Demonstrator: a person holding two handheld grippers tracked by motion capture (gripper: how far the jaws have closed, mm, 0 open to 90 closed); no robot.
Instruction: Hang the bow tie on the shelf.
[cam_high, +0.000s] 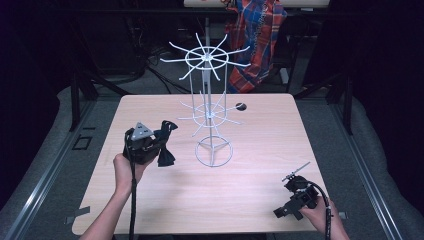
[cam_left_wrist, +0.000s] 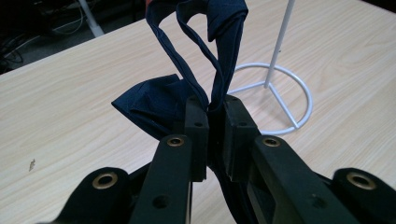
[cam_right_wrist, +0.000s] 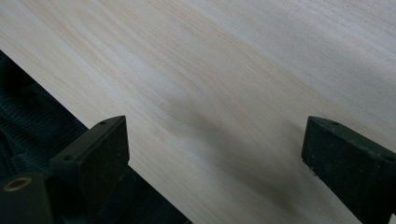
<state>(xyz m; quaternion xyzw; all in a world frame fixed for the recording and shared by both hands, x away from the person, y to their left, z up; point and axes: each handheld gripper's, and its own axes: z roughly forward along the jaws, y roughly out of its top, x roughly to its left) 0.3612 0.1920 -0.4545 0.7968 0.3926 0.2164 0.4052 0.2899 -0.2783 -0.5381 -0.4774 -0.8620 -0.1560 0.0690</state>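
**Table inventory: navy bow tie in left gripper, wire display stand at centre**

- Left gripper (cam_high: 159, 145): held by the person's left hand (cam_high: 124, 170) at roughly 9 o'clock on the table (cam_high: 260, 200). Jaws pressed together, pinching the strap of a navy bow tie (cam_left_wrist: 156, 105). In the left gripper view the strap loops upward from the jaws and the bow lies bunched just left of them.
- White wire display stand (cam_high: 211, 100): upright at table centre, two tiers of radiating hooks, ring base (cam_left_wrist: 280, 100) resting on the wood, just beside the bow tie toward 3 o'clock.
- Right gripper (cam_high: 292, 176): held by the right hand (cam_high: 320, 215) at about 5 o'clock, near the table's edge, well apart from the stand. Jaws spread wide, nothing between them; bare wood beneath.
- Plaid cloth (cam_high: 257, 35): hanging beyond the table at 12 o'clock.
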